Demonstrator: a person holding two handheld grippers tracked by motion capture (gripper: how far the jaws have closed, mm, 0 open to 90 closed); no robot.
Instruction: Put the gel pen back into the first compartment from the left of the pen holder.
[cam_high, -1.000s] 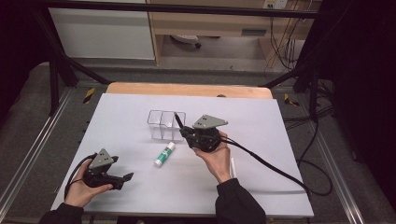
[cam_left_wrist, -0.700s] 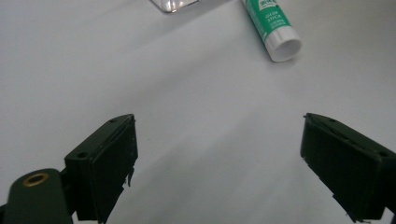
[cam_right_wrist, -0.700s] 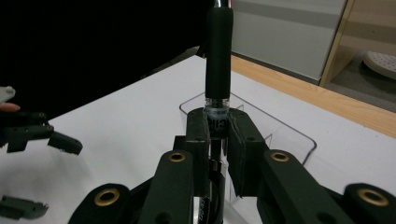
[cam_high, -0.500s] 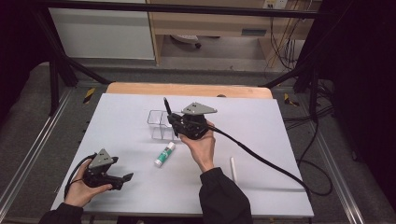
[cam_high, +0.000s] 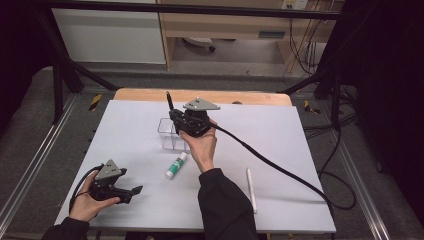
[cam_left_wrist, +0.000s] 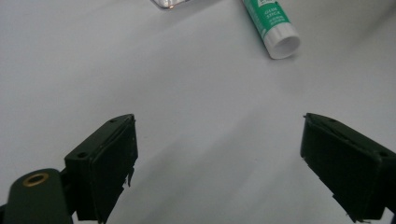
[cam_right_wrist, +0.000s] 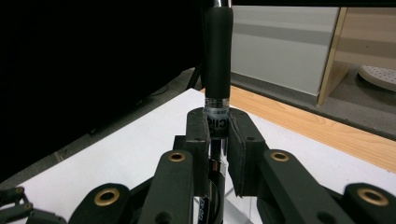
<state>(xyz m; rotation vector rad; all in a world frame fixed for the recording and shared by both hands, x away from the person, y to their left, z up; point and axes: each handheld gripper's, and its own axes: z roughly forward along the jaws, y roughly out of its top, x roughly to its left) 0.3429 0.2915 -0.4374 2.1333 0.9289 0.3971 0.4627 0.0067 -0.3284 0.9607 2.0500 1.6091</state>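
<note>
Here, line by line:

Right gripper: the right gripper (cam_high: 176, 116) is held up over the middle of the table (cam_high: 300, 135), above the clear box, its jaws clamped on a black pen (cam_high: 169, 101).
Pen: in the right gripper view the pen (cam_right_wrist: 218, 51) stands upright between the two pads, which press on it from either side around a clear band with lettering; its dark rubber sleeve rises above the jaws and out of the top of that view. In the high view it sticks up and leans slightly to the left from the gripper.
Right hand: the hand (cam_high: 202, 145) grasps the gripper from below, and a black cable (cam_high: 280, 167) trails from it across the table to the right edge.
Left gripper: the left gripper (cam_high: 131, 192) lies low at the near left of the table, held in the left hand (cam_high: 87, 205); its jaws stand wide apart, with bare table between them in the left gripper view.
Clear box: a small see-through box (cam_high: 169, 134) stands on the table just below and to the left of the right gripper.
Glue stick: a green and white glue stick (cam_high: 176, 166) lies flat on the table near the box, between the two hands; the left gripper view shows its white end (cam_left_wrist: 283, 44) ahead of the open jaws, well apart from them.
White stick: a slim white stick (cam_high: 251, 190), perhaps a pen, lies on the table to the right of the right forearm.
</note>
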